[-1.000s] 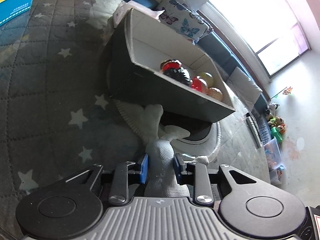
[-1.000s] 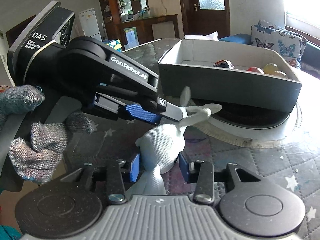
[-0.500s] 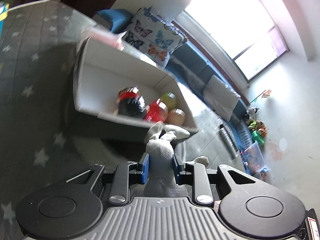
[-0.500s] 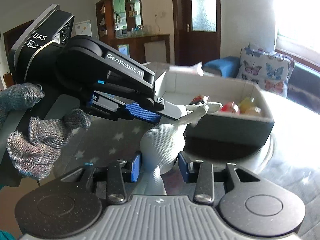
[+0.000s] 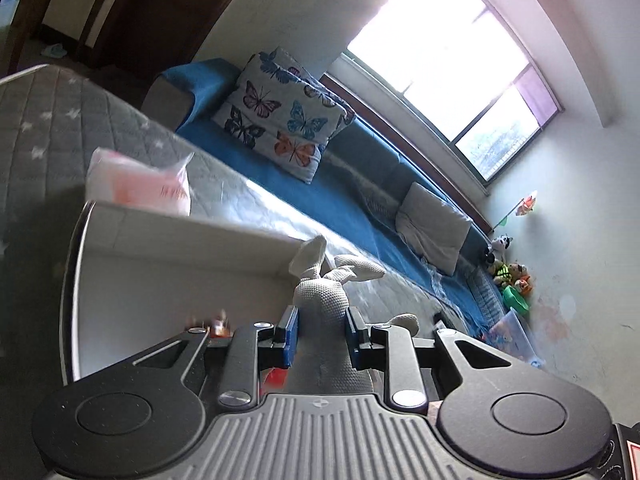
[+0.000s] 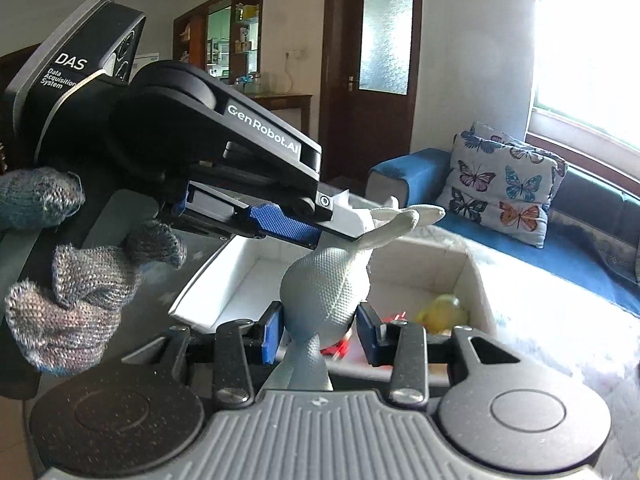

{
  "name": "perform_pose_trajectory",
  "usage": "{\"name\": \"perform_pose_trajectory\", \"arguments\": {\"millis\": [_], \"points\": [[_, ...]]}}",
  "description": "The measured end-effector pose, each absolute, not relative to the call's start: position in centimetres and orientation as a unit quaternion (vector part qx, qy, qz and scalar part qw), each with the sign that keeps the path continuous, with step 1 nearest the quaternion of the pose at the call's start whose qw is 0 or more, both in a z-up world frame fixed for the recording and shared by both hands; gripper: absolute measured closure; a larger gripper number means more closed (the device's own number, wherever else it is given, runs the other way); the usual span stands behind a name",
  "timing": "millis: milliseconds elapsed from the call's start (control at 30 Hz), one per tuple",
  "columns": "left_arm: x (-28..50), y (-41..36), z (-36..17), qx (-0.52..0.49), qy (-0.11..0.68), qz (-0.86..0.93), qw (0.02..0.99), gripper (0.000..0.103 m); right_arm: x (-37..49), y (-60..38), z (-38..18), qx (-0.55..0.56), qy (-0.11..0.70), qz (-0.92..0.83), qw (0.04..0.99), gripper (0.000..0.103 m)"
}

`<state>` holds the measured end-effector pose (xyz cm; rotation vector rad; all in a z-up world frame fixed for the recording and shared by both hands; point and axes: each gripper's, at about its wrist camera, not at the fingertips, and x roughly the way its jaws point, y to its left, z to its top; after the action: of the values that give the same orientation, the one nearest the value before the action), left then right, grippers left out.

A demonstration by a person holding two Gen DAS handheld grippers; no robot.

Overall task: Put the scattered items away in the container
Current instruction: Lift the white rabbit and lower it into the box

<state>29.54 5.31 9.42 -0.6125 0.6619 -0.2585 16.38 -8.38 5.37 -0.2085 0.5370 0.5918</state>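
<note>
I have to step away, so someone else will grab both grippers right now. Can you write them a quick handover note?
Left gripper: shut on the white knitted bunny.
Right gripper: also shut on the bunny, lower on its body.
The bunny is held up over the white-lined box, not yet inside.
Done: a yellow toy and red items already lie in the box.
Left: lower the bunny in, open both grippers.

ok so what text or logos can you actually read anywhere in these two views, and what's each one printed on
"DAS" with "Data Acquisition System" beneath it: on the grey housing of the left tool, seen from the right wrist view.
"GenRobot.AI": white lettering along that same tool's black arm.
Pink packet behind the white box: it has red marks, too blurred to read.
Red and white sticker at the bottom right corner of the left wrist view: cut off, unreadable.
Nothing else legible.
</note>
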Motion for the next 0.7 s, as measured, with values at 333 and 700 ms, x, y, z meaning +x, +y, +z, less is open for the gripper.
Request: {"name": "perform_pose_trajectory", "arguments": {"millis": [333,700], "points": [[35.1,6.7,6.2,-0.316,0.335,-0.112,0.880,0.078,22.5,-6.5,2.6,-0.129,0.279,0.268,0.913,0.064],[34.9,7.0,4.0,-0.299,0.352,-0.094,0.882,0.077,24.4,-6.4,-1.0,-0.120,0.309,0.252,0.909,0.059]]}}
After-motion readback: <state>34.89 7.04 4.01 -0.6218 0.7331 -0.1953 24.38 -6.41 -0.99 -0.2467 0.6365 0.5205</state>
